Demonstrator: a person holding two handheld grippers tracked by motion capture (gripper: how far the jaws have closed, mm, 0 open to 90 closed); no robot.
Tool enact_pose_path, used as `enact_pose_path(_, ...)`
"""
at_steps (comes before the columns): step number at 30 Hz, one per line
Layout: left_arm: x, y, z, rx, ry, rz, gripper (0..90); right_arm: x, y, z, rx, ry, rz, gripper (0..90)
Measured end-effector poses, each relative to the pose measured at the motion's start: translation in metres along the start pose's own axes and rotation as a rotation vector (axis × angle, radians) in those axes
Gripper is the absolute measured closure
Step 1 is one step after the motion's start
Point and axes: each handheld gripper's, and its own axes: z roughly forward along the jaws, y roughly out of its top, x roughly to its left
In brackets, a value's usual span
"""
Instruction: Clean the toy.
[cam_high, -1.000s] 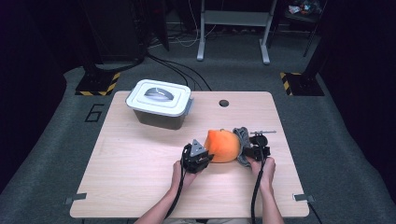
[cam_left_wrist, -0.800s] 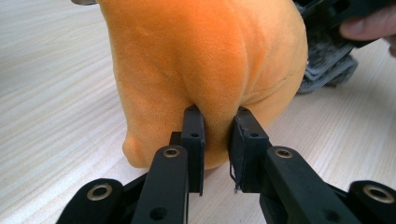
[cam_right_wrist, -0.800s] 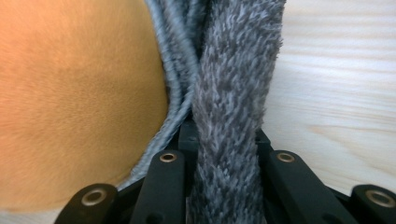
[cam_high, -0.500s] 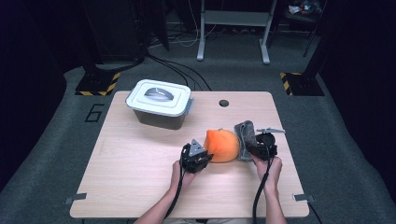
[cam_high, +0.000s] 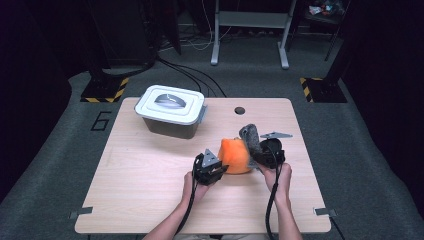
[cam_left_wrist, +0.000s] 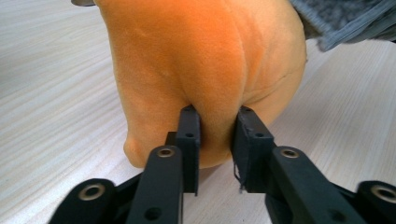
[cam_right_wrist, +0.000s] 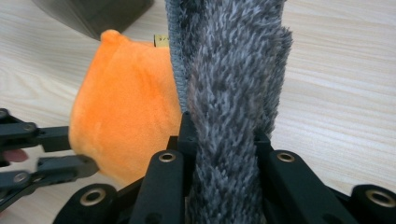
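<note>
An orange plush toy sits on the wooden table, right of centre. My left gripper is at its left side. In the left gripper view the gripper pinches a fold of the orange plush; its jaws have just been opening a little, but the pads still press on the fold. My right gripper is shut on a grey furry piece that stands up against the toy's right side. In the right gripper view the grey fur fills the gap between the jaws, with the orange plush behind it.
A grey box with a white lid and handle stands at the table's back left. A small round hole lies near the back edge. Bare wood stretches along the left and front of the table.
My right gripper has risen with the grey furry piece, which now stands higher beside the orange toy. The left hand has stayed in place on the toy.
</note>
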Motion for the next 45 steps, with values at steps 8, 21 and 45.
enact_pose_path(8,-0.001,0.000,0.002,0.028,0.033,0.048,46.7,-0.003,0.004,0.009,0.009,-0.025,0.004,74.8)
enact_pose_path(21,0.003,-0.002,0.010,0.028,0.053,0.072,72.2,-0.009,0.005,0.013,-0.001,-0.012,0.017,74.8)
enact_pose_path(45,-0.010,0.005,-0.002,0.029,0.026,0.038,81.1,0.035,0.013,-0.014,-0.048,0.148,-0.046,74.8)
